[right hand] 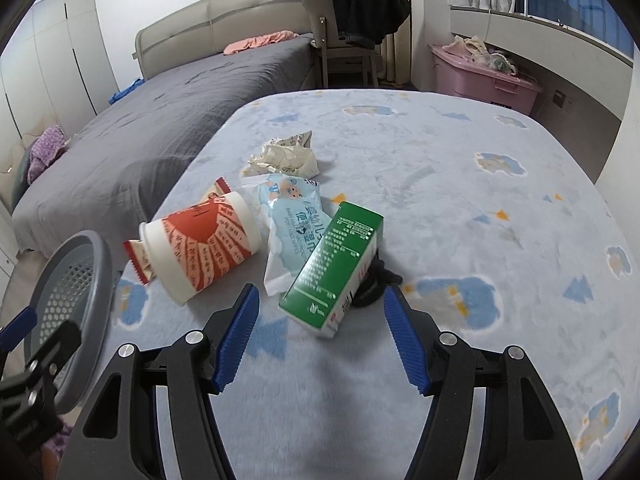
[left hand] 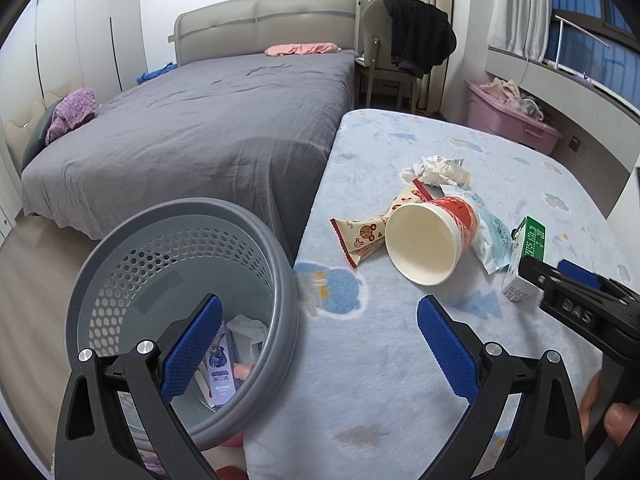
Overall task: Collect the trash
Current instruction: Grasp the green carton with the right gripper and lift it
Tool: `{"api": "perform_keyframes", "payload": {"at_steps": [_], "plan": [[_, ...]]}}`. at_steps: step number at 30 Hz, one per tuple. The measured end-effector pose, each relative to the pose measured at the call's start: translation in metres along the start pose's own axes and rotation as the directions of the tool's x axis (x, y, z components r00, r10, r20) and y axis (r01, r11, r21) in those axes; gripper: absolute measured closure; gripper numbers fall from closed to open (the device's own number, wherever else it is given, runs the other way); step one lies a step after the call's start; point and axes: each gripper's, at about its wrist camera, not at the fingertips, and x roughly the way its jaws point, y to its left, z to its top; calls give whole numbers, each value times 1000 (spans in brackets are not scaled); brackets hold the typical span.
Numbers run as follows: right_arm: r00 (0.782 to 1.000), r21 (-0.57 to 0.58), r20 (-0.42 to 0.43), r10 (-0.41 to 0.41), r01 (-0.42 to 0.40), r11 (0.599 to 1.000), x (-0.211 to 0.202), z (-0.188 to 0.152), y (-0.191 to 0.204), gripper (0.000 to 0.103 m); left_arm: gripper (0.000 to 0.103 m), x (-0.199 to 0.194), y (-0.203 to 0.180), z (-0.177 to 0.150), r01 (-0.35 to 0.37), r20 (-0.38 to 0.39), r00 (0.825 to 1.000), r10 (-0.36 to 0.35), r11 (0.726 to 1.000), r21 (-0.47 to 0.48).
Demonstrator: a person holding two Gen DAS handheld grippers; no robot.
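Trash lies on a pale blue blanket [right hand: 460, 184]: a green and white carton [right hand: 332, 272], a red and white paper cup [right hand: 200, 248] on its side, a blue wet-wipes pack [right hand: 292, 224], a red-edged snack wrapper [left hand: 360, 236] and crumpled paper [right hand: 286, 156]. My right gripper [right hand: 320, 340] is open just short of the carton, with nothing between its blue pads. A grey perforated bin [left hand: 180, 304] stands left of the blanket with some packaging inside. My left gripper [left hand: 320, 348] is open and empty, one finger over the bin, the other over the blanket.
A grey bed [left hand: 192, 132] runs behind the bin. A chair with a black garment [left hand: 416, 40] and a pink storage box [left hand: 508, 120] stand at the back. A small dark object [right hand: 380, 280] lies right of the carton. A hand [left hand: 616, 412] shows at the lower right of the left wrist view.
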Motion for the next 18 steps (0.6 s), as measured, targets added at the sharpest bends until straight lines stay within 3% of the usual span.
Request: {"api": "perform_keyframes", "payload": {"at_steps": [8,10,12,18], "plan": [[999,16,-36,-40,41,999,26,8,2,41,7,5,0,-1,-4,-13,1000,4,1000,4],[998,21,-36,-49,49,999,28,9,1,44,7,5,1,-1,-4,-15,1000,4,1000,5],[998,28,-48,-43,44,999,32,10,0,54,7,5,2,-2,-4,-15,1000,4,1000,4],[998,35,-54,-24,26,999,31,8,-2,60,7,4,2,-2,-3,-11,1000,3,1000,4]]}}
